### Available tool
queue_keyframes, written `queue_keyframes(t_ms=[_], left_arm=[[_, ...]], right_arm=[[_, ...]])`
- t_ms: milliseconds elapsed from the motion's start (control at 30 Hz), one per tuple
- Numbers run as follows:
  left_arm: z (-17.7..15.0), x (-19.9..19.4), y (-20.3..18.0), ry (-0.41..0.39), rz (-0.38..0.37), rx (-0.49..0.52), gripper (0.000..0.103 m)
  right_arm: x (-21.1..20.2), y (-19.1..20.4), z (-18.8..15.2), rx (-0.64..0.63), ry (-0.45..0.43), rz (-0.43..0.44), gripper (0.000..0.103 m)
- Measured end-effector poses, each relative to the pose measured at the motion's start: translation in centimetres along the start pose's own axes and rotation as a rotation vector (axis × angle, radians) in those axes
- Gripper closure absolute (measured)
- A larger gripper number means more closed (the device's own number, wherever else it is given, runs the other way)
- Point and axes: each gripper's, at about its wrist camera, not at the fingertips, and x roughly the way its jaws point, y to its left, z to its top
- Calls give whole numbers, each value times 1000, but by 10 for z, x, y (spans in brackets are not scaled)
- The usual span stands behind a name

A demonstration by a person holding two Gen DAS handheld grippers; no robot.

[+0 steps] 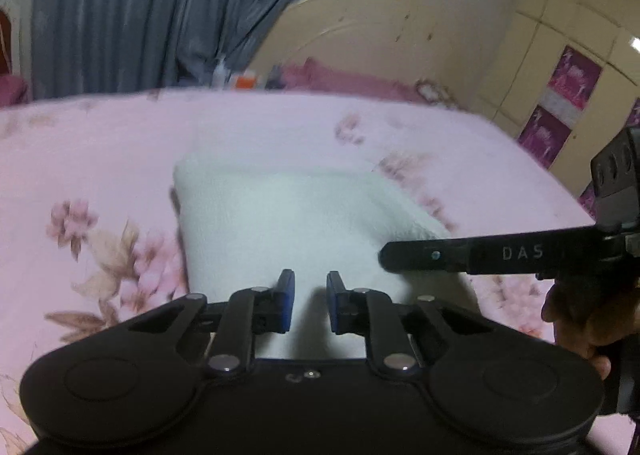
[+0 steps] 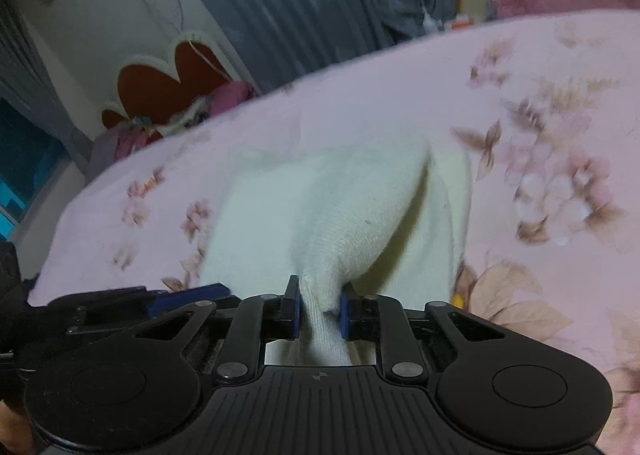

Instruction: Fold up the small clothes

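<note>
Nearest the lens in the right wrist view sits the right tool (image 2: 319,309), its blue pads (image 2: 295,311) clenched on a pinched near edge of the white cloth (image 2: 336,211); the fabric bunches between the pads and rises into a soft ridge running away from them. The cloth lies on the bed (image 2: 540,103), on a pink flowered sheet, with its far part spread flat and a second layer showing along the right side. In the left wrist view the left tool (image 1: 310,301) has its jaws narrowed, with the cloth's near edge showing between and below them; whether the pads press on it or merely hang over it cannot be told from this angle. To the right in that view the right tool's finger reaches in over the cloth's near right corner, with a hand (image 1: 580,319) behind it. The cloth looks light, limp and slightly fuzzy, a knit that will drape and crease wherever it is lifted and offers no stiffness of its own. It seems neither slippery nor fragile. For a clean fold the best holds are likely the two near corners or the edge close to them, one per tool, kept level so the layer carries over evenly instead of sagging in the middle.
</note>
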Motion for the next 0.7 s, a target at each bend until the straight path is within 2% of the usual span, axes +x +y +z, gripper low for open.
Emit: queue_keyframes(t_ms=[67,100,133,233,300,367,433,467,500,567,600,633,700], left_arm=[[-3,14,-3,69,33,10,88],[-7,27,0,133,15,-4,88],[-11,34,0,158,-1,-8,86],[-9,26,2,148,-9,21,86],[-1,17,9,83,-25,11,83],[6,15,17,32,-2,20,82],[20,22,28,7,-4,4,82],[28,28,33,-10,-10,-1,82],[33,36,38,-15,-11,-2,82],[36,57,45,-9,-16,-4,82],[32,71,43,26,-1,6,80],[29,79,43,31,-7,9,80],[35,73,41,25,-13,0,82]], right_arm=[[-1,-7,-3,-21,10,-32,86],[12,-15,-6,-9,69,-57,86],[26,-27,-9,24,118,-56,86],[21,-32,-8,57,68,-28,85],[10,-29,-6,41,31,-69,64],[-5,-30,-3,41,-55,-88,49],[-3,-35,9,60,-71,-82,49],[0,-34,15,48,-92,-95,55],[4,-31,22,23,-107,-95,74],[22,-26,31,-40,-89,-85,86],[38,-25,30,-96,-46,-108,87],[55,-30,25,-135,26,-178,87],[59,-43,24,-77,29,-170,87]])
